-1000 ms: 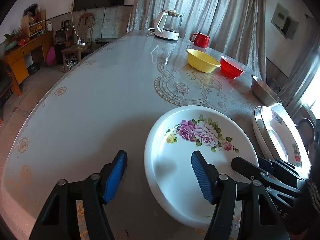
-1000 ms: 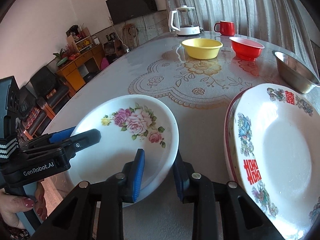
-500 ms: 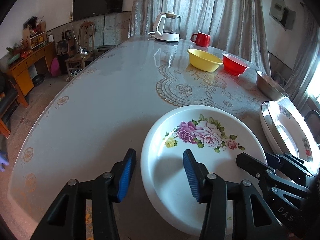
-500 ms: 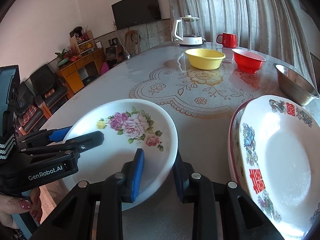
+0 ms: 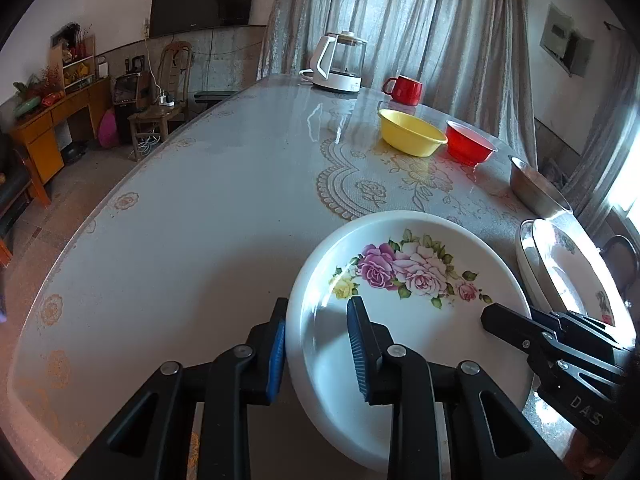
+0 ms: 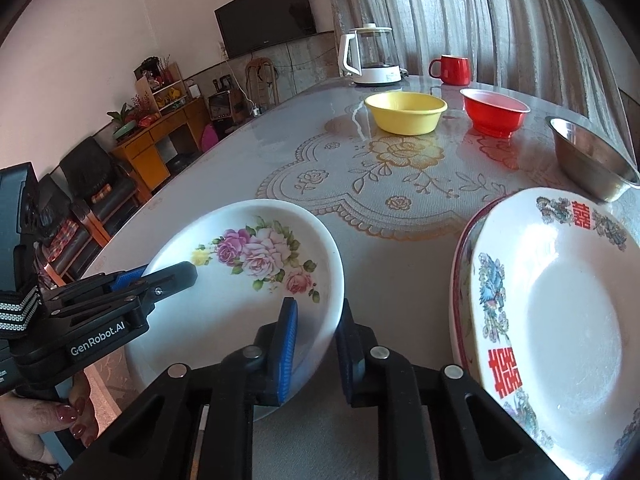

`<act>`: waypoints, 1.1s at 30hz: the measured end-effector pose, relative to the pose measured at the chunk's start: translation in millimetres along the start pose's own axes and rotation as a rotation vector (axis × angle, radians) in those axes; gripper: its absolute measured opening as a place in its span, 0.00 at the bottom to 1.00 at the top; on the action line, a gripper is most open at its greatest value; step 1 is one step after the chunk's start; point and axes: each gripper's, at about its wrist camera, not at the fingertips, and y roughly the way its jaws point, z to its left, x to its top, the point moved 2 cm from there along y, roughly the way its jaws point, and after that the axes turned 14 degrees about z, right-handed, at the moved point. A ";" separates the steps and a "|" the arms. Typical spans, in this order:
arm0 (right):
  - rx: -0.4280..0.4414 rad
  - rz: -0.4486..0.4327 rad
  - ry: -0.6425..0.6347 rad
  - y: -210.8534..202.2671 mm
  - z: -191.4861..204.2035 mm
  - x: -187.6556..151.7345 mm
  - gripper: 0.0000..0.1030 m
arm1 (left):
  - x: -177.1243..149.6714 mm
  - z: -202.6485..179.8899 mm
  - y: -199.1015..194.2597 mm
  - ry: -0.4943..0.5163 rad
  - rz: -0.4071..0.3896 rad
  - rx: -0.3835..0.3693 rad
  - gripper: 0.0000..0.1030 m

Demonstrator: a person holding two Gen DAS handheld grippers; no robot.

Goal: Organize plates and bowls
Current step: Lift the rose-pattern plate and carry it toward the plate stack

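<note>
A white plate with pink roses (image 5: 420, 272) (image 6: 256, 256) lies on the table near me. My left gripper (image 5: 318, 340) straddles its left rim and its jaws are closing: the outer pad sits against the rim, while the inner one hovers over the plate's wall. My right gripper (image 6: 318, 340) is closing on the plate's right rim, its pads pressing the wall from both sides. Right of it lies a stack of plates with red characters (image 6: 560, 320) (image 5: 560, 272).
A yellow bowl (image 5: 412, 136), a red bowl (image 5: 470, 146) and a steel bowl (image 5: 536, 192) stand further back on the table (image 5: 200, 220). A kettle (image 5: 340, 64) and a red mug (image 5: 404, 90) are at the far edge. A hand (image 6: 60, 420) holds the left gripper.
The left jaws have closed in from wide apart to either side of the plate's left rim. The right jaws have narrowed onto the right rim. The plate has stayed on the table.
</note>
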 end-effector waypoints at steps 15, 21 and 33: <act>0.086 0.076 -0.012 21.4 8.3 18.8 0.22 | -1.4 10.9 2.0 0.005 -0.010 0.003 0.39; 0.048 0.060 -0.023 21.8 10.3 20.2 0.19 | -1.0 13.7 2.2 0.006 -0.029 0.034 0.31; 0.080 0.007 0.010 -0.8 5.9 23.6 0.15 | 3.8 8.1 -6.7 0.005 -0.048 0.015 0.31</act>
